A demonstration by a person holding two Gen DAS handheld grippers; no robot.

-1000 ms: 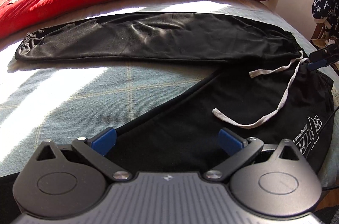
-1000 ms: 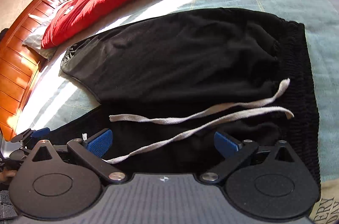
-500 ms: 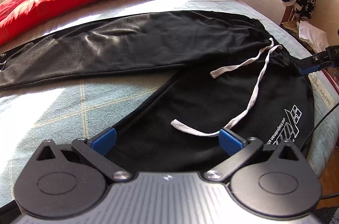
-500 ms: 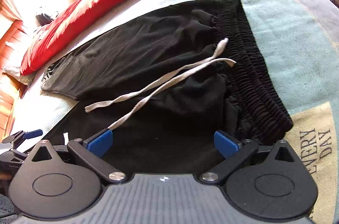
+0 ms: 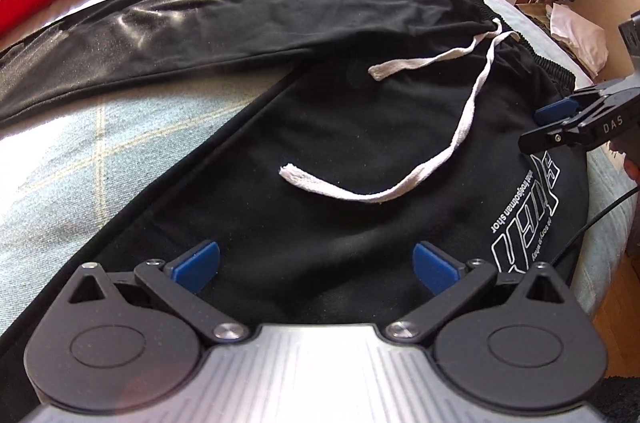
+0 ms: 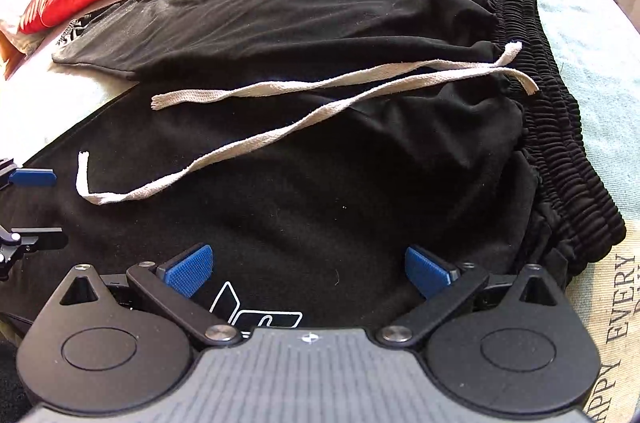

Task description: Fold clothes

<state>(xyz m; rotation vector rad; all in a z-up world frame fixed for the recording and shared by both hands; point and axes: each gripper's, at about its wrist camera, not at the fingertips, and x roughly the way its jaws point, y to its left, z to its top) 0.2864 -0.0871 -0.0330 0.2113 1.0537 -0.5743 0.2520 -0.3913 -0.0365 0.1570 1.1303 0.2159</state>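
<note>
The black trousers (image 5: pixel 360 127) lie spread on the bed (image 5: pixel 80 159), legs splayed apart, white drawstring (image 6: pixel 280 127) loose on top. My left claw (image 5: pixel 316 259) and right claw (image 6: pixel 308 269) hover over the near leg, both with jaws apart and empty. Fold not begun; I judge the next move calls for gripping this leg's near edge.

Your open left gripper (image 5: pixel 316 261) has clear passage over the trousers (image 5: pixel 360 151); the drawstring (image 5: pixel 404 183) crosses ahead, seemingly loose.

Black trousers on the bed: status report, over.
Left gripper open, right gripper open, both empty. Black trousers flat on bed, legs splayed, unfolded. White drawstring loose across the front.
</note>
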